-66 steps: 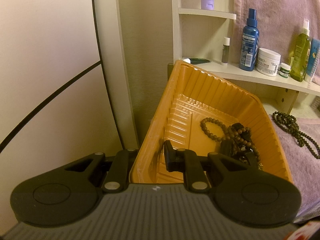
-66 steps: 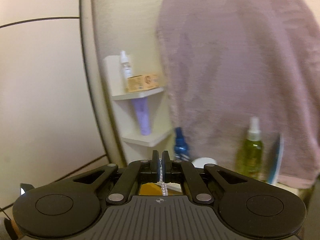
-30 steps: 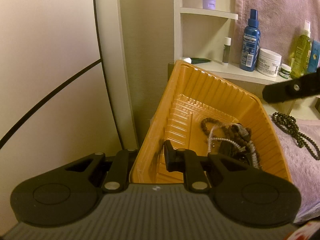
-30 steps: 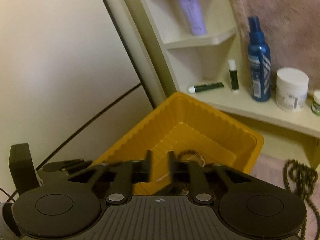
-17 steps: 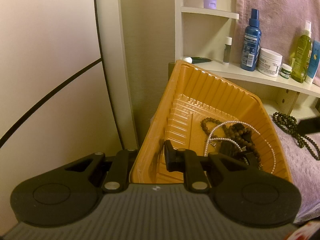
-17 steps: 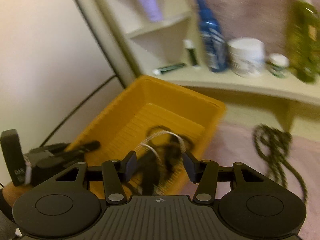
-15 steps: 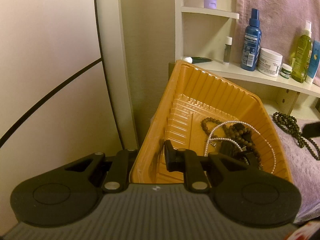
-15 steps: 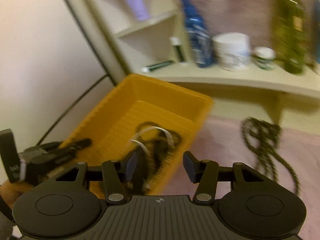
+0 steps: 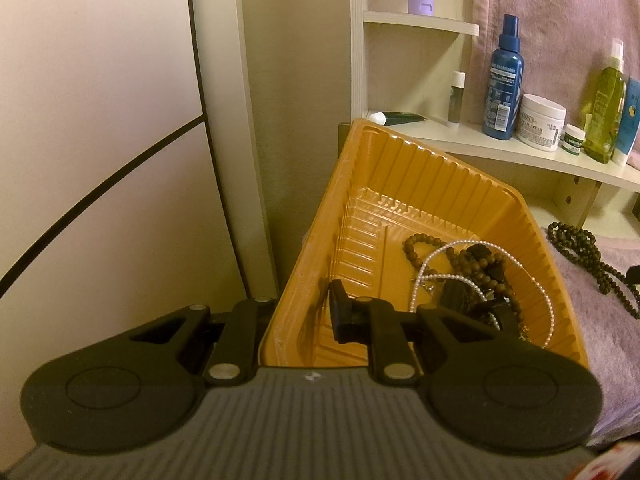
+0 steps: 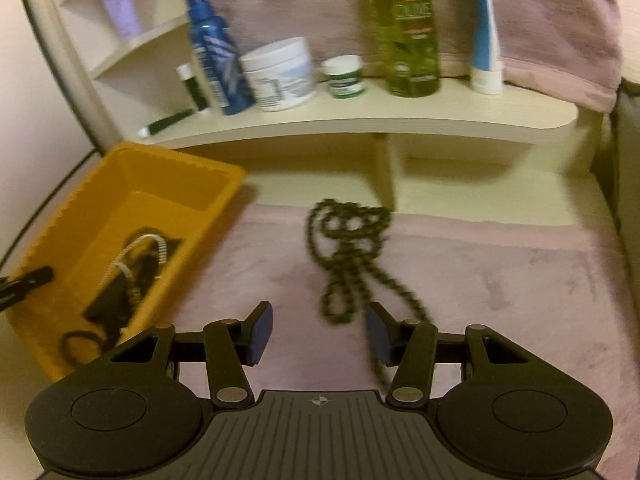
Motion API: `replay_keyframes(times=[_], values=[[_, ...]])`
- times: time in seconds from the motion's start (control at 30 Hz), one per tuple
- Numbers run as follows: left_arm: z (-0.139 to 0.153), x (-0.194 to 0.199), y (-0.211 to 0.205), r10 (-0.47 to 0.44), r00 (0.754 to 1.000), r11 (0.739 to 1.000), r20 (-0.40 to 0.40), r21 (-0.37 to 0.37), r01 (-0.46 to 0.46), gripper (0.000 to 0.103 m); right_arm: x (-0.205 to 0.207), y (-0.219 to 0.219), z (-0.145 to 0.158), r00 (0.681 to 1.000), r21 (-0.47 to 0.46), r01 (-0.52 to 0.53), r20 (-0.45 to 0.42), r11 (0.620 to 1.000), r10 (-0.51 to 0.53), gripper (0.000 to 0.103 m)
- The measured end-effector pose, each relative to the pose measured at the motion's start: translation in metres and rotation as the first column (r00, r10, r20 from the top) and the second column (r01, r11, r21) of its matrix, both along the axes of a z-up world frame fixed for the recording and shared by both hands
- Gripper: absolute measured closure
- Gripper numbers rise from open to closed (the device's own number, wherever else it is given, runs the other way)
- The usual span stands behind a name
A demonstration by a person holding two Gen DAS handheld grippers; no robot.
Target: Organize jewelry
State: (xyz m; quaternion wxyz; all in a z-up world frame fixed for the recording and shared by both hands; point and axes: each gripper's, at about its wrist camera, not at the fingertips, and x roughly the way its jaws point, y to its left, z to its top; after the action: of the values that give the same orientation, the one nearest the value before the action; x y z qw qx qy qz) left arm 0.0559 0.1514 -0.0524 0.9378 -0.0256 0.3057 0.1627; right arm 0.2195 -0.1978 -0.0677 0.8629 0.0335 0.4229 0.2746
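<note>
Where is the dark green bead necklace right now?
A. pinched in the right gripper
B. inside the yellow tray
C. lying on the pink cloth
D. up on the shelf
C. The necklace lies on the pink cloth, beside the tray, just ahead of the open right gripper.

A mauve plush cloth [image 10: 500,280] covers the bench. On it lie a dark bead necklace [image 10: 352,264], loosely looped, and an orange tray [image 10: 224,184] at the left edge. Behind stands a pale wooden shelf [image 10: 360,120] carrying a blue spray bottle [image 10: 212,56], a white jar [image 10: 280,72], a small green-labelled pot [image 10: 344,76], a green bottle [image 10: 408,32] and a blue tube [image 10: 484,36].
</note>
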Motion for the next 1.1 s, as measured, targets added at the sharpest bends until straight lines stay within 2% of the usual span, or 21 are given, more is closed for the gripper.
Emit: replay_keyframes(times=[0.17,0.33,0.7,0.73,0.77,0.83,0.93,1.1], values=[[-0.001,0.001,0.002,0.0,1.0,1.0,-0.002,0.001,0.0,0.086,0.023,0.001,-0.008,0.999,-0.029,0.009,0.037,1.0,-0.008,0.049],[-0.001,0.001,0.002,-0.001,1.0,1.0,-0.005,0.005,0.001,0.086,0.048,0.011,-0.017,0.997,-0.035,0.01,0.074,0.999,-0.007,0.041],[-0.001,0.002,0.003,-0.003,1.0,1.0,-0.009,0.005,0.003,0.085,0.081,0.033,-0.037,0.996,-0.042,0.063,0.069,0.997,-0.06,0.041],[-0.001,0.002,0.003,-0.003,1.0,1.0,-0.01,0.005,0.003,0.085,0.083,0.034,-0.039,0.996,-0.048,0.068,0.069,0.997,-0.064,0.043],[-0.001,0.002,0.003,-0.002,1.0,1.0,-0.009,0.004,0.003,0.085,0.083,0.036,-0.04,0.995,-0.053,0.07,0.072,0.996,-0.066,0.048],[-0.001,0.002,0.003,-0.003,1.0,1.0,-0.009,0.005,0.003,0.085,0.082,0.038,-0.043,0.995,-0.061,0.053,0.092,0.997,-0.047,0.077],[-0.001,0.002,0.003,-0.003,1.0,1.0,-0.009,0.004,0.003,0.085,0.077,0.043,-0.042,0.994,-0.069,0.012,0.111,0.998,-0.004,0.086],[-0.001,0.003,0.003,-0.003,1.0,1.0,-0.009,0.004,0.003,0.085,0.062,0.035,-0.033,0.99,-0.043,0.002,0.139,0.999,0.003,0.086]])
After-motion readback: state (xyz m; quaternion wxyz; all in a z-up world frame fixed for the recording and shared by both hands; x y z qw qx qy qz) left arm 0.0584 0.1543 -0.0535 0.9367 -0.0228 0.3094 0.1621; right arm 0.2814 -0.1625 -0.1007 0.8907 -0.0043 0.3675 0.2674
